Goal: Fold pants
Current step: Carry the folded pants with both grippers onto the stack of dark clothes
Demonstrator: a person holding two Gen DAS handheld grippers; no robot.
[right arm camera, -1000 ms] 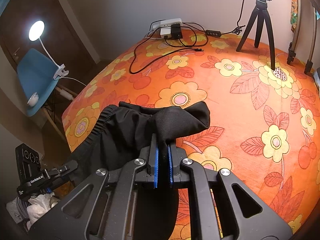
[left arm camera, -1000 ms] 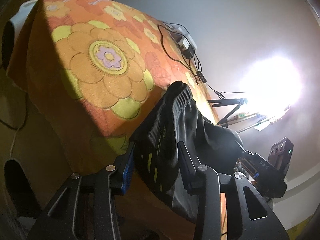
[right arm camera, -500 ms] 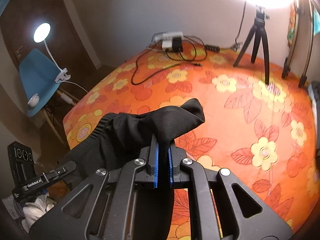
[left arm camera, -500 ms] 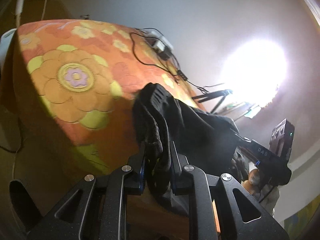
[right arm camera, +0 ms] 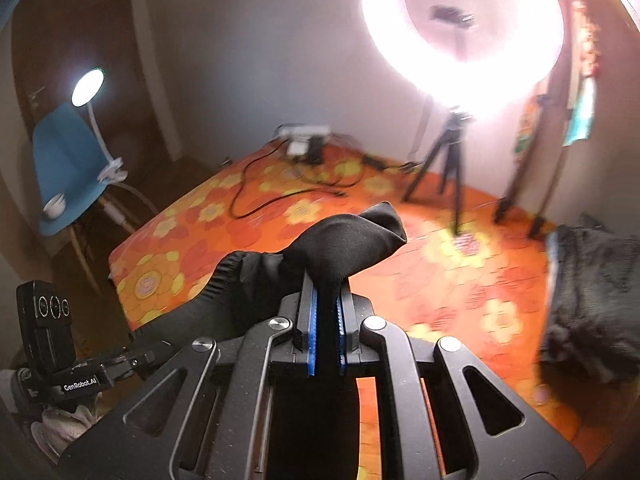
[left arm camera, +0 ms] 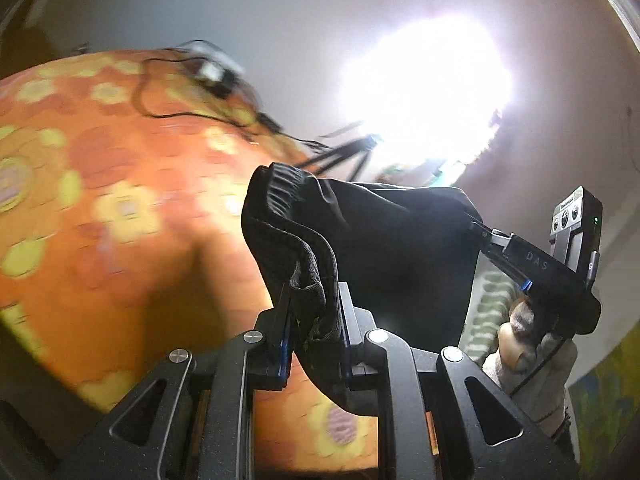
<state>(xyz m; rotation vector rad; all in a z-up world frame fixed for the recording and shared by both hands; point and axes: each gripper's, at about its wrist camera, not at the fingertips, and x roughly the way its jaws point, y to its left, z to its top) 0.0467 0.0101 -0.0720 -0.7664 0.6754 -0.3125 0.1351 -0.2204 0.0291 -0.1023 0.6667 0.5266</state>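
Black pants (left arm camera: pixel 384 240) with an elastic waistband hang in the air above the orange flowered bed (left arm camera: pixel 120 216). My left gripper (left arm camera: pixel 312 304) is shut on the bunched waistband. My right gripper (right arm camera: pixel 325 300) is shut on another part of the pants (right arm camera: pixel 348 240), which drape over its blue pads. The right gripper also shows in the left wrist view (left arm camera: pixel 480 232), pinching the far end of the cloth. The left gripper shows at the lower left of the right wrist view (right arm camera: pixel 156 354).
A ring light (right arm camera: pixel 464 28) on a tripod (right arm camera: pixel 452 160) stands on the bed (right arm camera: pixel 280 216) at the back. A power strip with cables (right arm camera: pixel 304 144) lies near the wall. A dark clothes pile (right arm camera: pixel 592 292) sits right. A blue chair (right arm camera: pixel 64 168) and lamp stand left.
Both grippers have risen and lifted the pants off the bed. The left gripper, open around the waistband a second ago, closed on it. The views tilted up toward the wall and light.
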